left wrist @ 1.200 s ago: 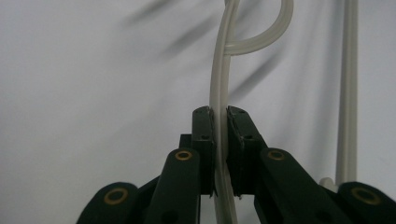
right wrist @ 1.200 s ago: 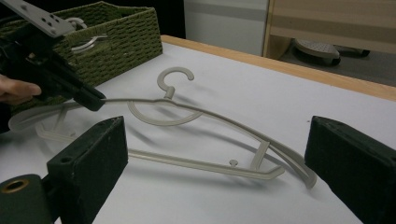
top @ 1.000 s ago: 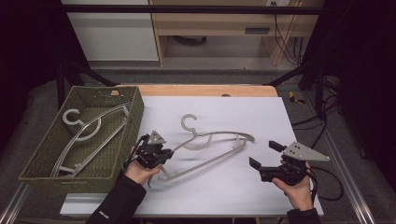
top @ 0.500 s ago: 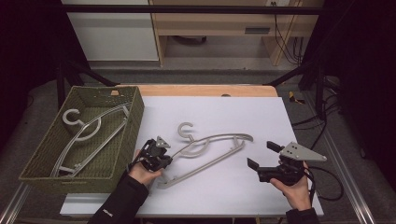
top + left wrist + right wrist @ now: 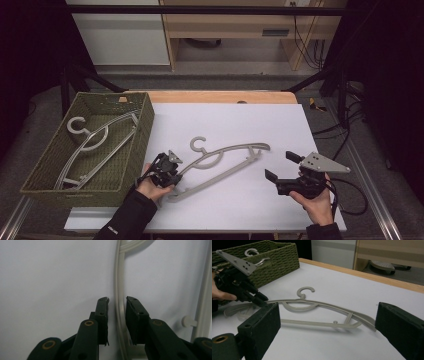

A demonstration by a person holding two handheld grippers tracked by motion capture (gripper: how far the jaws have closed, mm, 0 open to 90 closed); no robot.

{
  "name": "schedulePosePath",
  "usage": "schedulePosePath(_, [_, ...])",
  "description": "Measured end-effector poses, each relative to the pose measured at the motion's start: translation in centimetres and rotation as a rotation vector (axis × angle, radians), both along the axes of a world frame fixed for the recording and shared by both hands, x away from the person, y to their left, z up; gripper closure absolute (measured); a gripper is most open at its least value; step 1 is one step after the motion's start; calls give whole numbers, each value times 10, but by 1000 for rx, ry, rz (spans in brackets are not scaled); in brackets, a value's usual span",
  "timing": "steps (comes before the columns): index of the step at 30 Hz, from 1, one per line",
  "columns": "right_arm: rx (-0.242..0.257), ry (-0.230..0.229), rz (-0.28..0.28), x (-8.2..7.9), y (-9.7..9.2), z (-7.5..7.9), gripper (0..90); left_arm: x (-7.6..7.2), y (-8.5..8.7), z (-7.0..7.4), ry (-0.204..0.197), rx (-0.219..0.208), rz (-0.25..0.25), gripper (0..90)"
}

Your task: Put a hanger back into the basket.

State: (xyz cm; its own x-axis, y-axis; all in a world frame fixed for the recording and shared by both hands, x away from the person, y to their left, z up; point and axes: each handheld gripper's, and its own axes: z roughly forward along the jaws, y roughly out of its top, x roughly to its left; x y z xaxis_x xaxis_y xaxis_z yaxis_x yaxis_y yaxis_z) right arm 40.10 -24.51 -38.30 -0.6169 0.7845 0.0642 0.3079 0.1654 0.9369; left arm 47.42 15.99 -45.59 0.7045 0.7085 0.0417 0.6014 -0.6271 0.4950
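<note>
As jaws part, hanger [image 5: 119,290] between, table [image 5: 225,120]

hanger [image 5: 119,290]: cut off by top and bottom edges | left end hidden under left gripper [image 5: 176,167]

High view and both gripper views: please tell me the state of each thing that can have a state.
Grey plastic hanger on the white table: lying flat, one arm between the left jaws.
Left gripper: jaws just opening, pads clear of the arm.
Right gripper: open, holding nothing.
Green woven basket: holds a second grey hanger.
</note>
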Motion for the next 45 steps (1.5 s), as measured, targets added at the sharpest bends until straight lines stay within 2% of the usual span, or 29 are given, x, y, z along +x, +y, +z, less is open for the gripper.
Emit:
schedulePosePath(3, [-1,-1,3,0,1,0,64,2,0,1,30,11,2,723])
schedulePosePath(8, [4,0,2,0,2,1,63,10,-10,5,96,82,-5,762])
schedulePosePath(11, [7,-7,9,-1,1,2,64,8,-17,6,91,129,-5,803])
schedulePosePath(13, [13,-7,6,-2,0,3,64,8,-19,7,94,139,3,819])
schedulePosePath(15, [6,-3,7,-1,0,3,64,5,-23,7,68,166,4,829])
schedulePosePath(17, [2,-2,13,-1,0,2,63,1,-23,6,42,170,7,830])
schedulePosePath(19, [7,0,7,-1,0,2,63,-2,-19,5,24,127,15,831])
schedulePosePath(21, [3,4,8,0,0,1,63,-5,-9,3,20,65,21,831])
schedulePosePath(24, [0,4,5,1,0,0,63,-8,-3,6,-8,38,26,831])
schedulePosePath(27, [1,5,4,0,-1,0,64,-11,-1,12,-36,-15,25,831])
schedulePosePath(28, [8,4,0,0,-1,1,64,-12,-2,14,-25,-36,18,832])
schedulePosePath(29, [9,1,-1,0,-2,1,64,-15,-3,17,-42,-51,11,832])
schedulePosePath(30, [8,1,-2,-1,-2,2,64,-17,-4,19,-44,-53,6,832])
schedulePosePath(31, [7,0,-2,-1,-3,2,64,-19,-6,22,-65,-69,2,832])
schedulePosePath(36, [10,-8,-2,-2,-5,4,65,-25,-6,35,-95,-110,-8,832])
schedulePosePath(39, [15,-15,-5,-4,-6,6,64,-26,0,49,-134,-110,15,831])
schedulePosePath(41, [17,-22,-5,-5,-6,8,64,-27,6,60,-147,-130,28,831])
schedulePosePath(43, [21,-25,-5,-5,-7,9,64,-27,13,72,-177,-157,52,831])
schedulePosePath(45, [20,-27,-7,-6,-7,9,63,-29,21,86,-217,-155,69,831])
